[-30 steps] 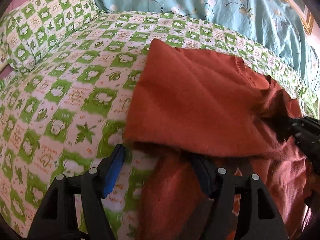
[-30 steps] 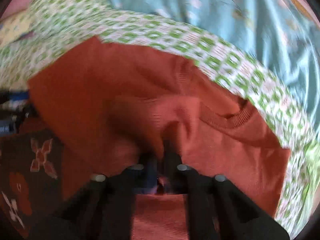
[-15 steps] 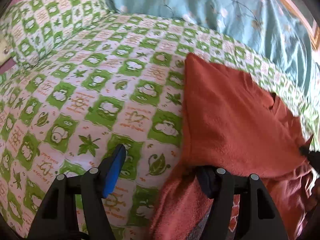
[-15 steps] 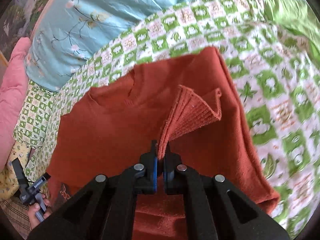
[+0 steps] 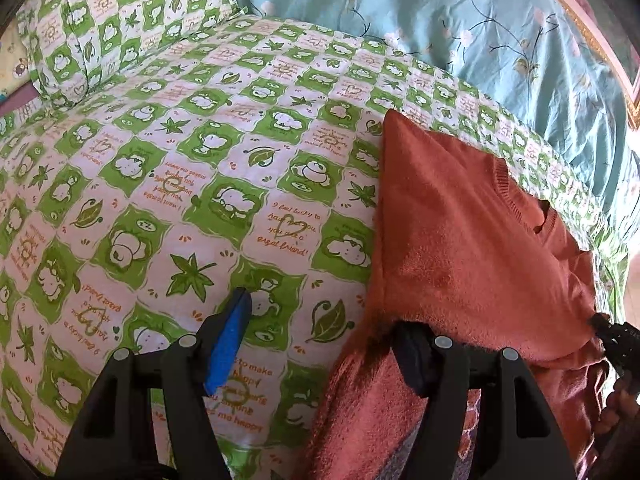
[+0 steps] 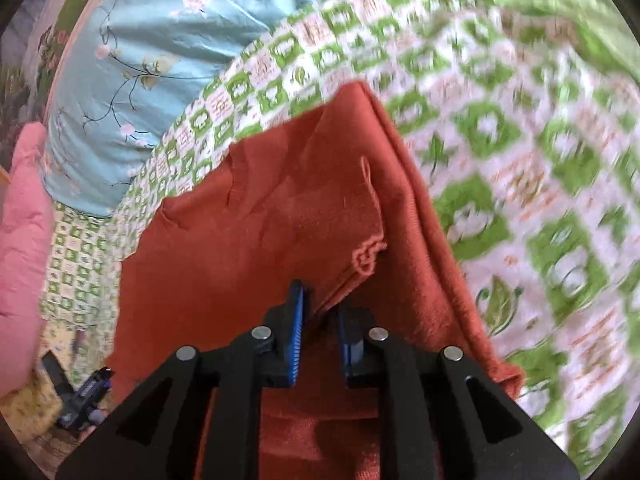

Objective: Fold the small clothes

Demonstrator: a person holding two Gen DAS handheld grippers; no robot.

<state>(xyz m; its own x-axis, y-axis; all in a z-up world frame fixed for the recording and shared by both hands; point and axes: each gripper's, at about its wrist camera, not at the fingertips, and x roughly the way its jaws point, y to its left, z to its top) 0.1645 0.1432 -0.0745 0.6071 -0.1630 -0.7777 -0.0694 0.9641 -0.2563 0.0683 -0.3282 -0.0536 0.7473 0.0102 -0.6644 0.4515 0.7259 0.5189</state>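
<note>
A rust-orange knitted sweater (image 5: 460,220) lies on the green-and-white checked bed sheet (image 5: 200,160). My left gripper (image 5: 324,320) stands open at its left edge. The blue pad (image 5: 230,340) hangs over bare sheet and the other finger is tucked under the sweater's edge. In the right wrist view the sweater (image 6: 260,232) has one sleeve laid across its body, with the ribbed cuff (image 6: 366,256) curled just ahead of my right gripper (image 6: 320,304). Its jaws are opening, and the sleeve fold lies loose between the pads.
A light blue flowered quilt (image 5: 480,20) is bunched along the far side of the bed. A checked pillow (image 5: 120,20) sits at the far left and a pink cushion (image 6: 20,220) beyond the quilt. The sheet (image 6: 520,160) stretches wide beside the sweater.
My right gripper swung across with the sleeve and laid it over the sweater's body; its jaws have now parted. In the left wrist view the raised cloth has dropped away to the right.
</note>
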